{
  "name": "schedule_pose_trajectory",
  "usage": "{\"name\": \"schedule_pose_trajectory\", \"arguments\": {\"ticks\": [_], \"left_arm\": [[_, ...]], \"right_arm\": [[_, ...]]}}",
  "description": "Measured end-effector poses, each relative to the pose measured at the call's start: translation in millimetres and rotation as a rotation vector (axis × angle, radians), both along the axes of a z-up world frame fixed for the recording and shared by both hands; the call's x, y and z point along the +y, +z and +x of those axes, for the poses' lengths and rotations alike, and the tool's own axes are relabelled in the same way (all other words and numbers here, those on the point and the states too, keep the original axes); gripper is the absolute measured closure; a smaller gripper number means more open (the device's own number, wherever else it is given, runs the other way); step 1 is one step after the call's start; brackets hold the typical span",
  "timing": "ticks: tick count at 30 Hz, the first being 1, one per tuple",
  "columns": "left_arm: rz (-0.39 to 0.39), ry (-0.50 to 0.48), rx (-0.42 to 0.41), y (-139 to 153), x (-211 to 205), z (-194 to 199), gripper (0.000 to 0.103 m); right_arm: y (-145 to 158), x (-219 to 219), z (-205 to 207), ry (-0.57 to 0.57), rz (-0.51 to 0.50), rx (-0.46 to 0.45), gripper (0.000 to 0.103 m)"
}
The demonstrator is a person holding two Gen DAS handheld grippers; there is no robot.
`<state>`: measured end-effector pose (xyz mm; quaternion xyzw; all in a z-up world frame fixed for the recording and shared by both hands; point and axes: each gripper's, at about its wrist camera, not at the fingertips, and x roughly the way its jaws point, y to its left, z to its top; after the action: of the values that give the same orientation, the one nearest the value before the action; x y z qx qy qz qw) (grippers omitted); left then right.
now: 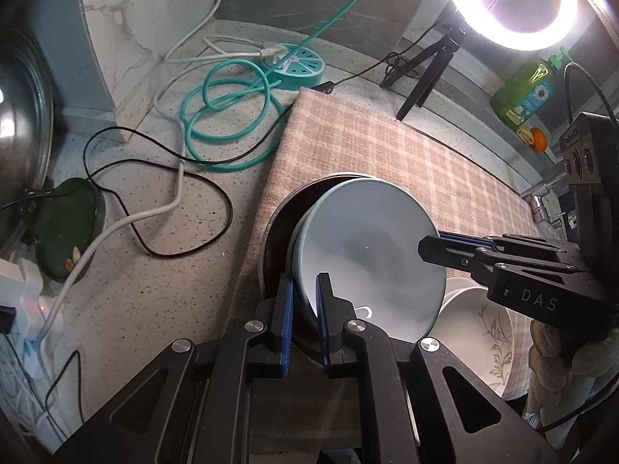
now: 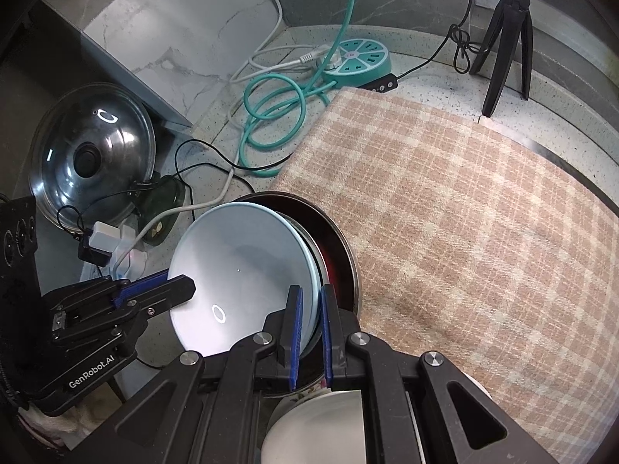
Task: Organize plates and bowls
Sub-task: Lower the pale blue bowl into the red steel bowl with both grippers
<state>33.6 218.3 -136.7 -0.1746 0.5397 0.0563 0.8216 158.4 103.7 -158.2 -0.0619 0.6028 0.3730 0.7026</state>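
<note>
Your left gripper [image 1: 305, 301] is clamped on the near rim of the pale blue round ceramic plate [image 1: 371, 247], its blue-padded fingers [image 1: 287, 301] pressing either side of the edge; your right gripper [image 2: 309, 321] is closed on the opposite rim of that same plate, one pad inside the dish and one behind it; so both tools hold the plate at once, and it hangs tilted above the dark round metal pan [image 1: 278, 216] (the pan's red-brown inside shows just behind the plate in the right wrist view); the pan rests on the pink and beige checked cloth [image 2: 464, 212] near its left edge, on the speckled stone counter [image 1: 154, 263]; a white bowl with a leaf pattern [image 1: 483, 328] sits just beside the pan, below the right gripper; well apart, towards the back wall, lie the round teal power strip [image 2: 359, 58] with its coiled cable, the black mini tripod [image 2: 506, 38], and the glass pot lid [image 2: 89, 154].
</note>
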Motion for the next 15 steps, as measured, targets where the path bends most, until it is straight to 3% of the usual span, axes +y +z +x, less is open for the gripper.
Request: {"name": "schedule_pose_trajectory", "arguments": {"ticks": [15], "left_arm": [[-0.007, 0.011, -0.009, 3.2, 3.4, -1.5, 0.093]], "right_arm": [[5.1, -4.1, 2.6, 0.009, 0.006, -0.015, 0.092]]}}
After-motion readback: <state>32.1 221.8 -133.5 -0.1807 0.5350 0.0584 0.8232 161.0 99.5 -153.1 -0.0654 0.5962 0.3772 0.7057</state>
